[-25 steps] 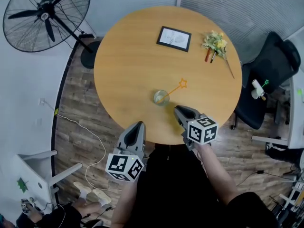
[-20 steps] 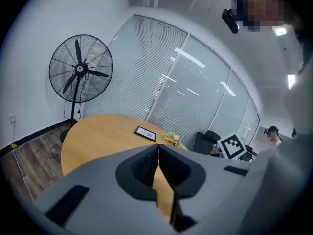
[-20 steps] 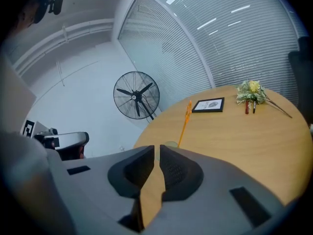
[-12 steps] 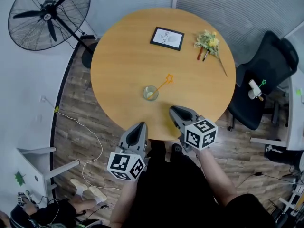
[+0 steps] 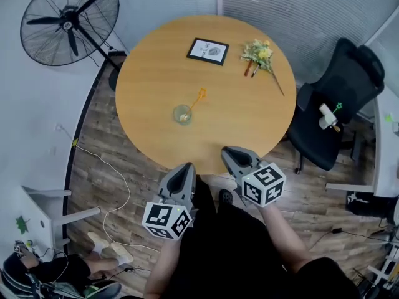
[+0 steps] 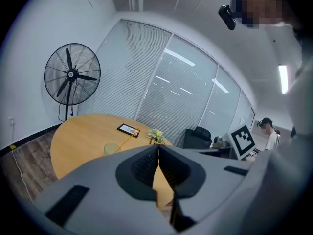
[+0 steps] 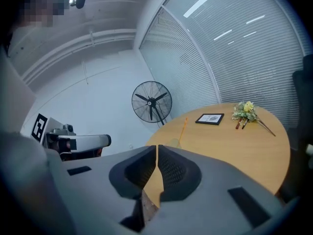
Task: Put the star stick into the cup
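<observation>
Star stick (image 5: 196, 98) is already parked in the cup (image 5: 182, 114): its lower end is dropped inside and the orange star end is leaned out over the rim toward 1 o'clock. The cup itself is set on the round wooden table (image 5: 149, 67), a bit toward 7 o'clock from the table's middle, and nothing else is touched by it. A framed picture (image 5: 207, 51) is laid flat at 12 o'clock on the tabletop, and a small bunch of flowers (image 5: 259, 55) is laid at about 2 o'clock, both well apart from the cup. Neither gripper is kept over the table. The left gripper (image 5: 185, 166) and right gripper (image 5: 228, 151) are both held off the near edge at 6 o'clock, over the wood floor, side by side but apart. In each gripper view the jaws are seen pressed together, pad to pad, with nothing pinched between them. Off the table, a standing fan (image 5: 68, 20) is placed at 10 o'clock and a black office chair (image 5: 336, 104) at 3 o'clock.
</observation>
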{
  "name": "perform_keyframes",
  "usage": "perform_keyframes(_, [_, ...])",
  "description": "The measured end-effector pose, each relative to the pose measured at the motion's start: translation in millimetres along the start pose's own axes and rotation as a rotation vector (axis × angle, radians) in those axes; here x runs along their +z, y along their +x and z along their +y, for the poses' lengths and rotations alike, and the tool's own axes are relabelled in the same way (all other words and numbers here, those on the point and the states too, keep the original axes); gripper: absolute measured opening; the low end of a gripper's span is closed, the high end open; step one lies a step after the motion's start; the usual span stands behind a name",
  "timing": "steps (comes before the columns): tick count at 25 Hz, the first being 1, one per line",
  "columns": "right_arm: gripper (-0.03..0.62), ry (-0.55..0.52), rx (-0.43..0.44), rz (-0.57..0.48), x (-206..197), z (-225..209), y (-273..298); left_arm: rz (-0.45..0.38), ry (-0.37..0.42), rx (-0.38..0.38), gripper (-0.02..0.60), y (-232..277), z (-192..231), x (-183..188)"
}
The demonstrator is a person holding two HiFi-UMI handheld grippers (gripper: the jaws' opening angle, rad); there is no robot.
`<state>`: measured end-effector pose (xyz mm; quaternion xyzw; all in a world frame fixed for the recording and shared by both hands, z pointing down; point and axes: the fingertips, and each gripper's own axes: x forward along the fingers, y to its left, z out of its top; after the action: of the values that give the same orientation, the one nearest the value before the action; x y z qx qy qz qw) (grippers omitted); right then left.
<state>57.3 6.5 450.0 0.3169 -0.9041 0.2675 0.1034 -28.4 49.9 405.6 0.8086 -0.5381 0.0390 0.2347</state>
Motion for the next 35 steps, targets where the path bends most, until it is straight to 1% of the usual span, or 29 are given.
perform_keyframes(10, [0.017,-0.081,0.039,-0.046,-9.2,20.2,-70.8,-0.023,0.002,0.011,0.0,-21.1,-55.9,-25.1])
perform_keyframes(16, [0.011,-0.115,0.08,-0.079,-6.9,30.4,-93.7,-0.031,-0.005,0.033,0.0,-32.4,-71.3,-32.2])
perform_keyframes(27, [0.009,-0.151,0.119,-0.152,20.5,44.2,-107.5,-0.085,0.022,0.047,0.0,-44.9,-75.0,-9.6])
perform_keyframes(30, [0.009,-0.173,0.115,-0.171,24.0,51.1,-108.9,-0.095,0.036,0.058,0.0,-52.6,-68.6,-6.8])
perform_keyframes(35, [0.009,-0.16,0.121,-0.18,24.0,55.9,-113.5,-0.103,0.04,0.097,0.0,-64.3,-53.3,-5.5])
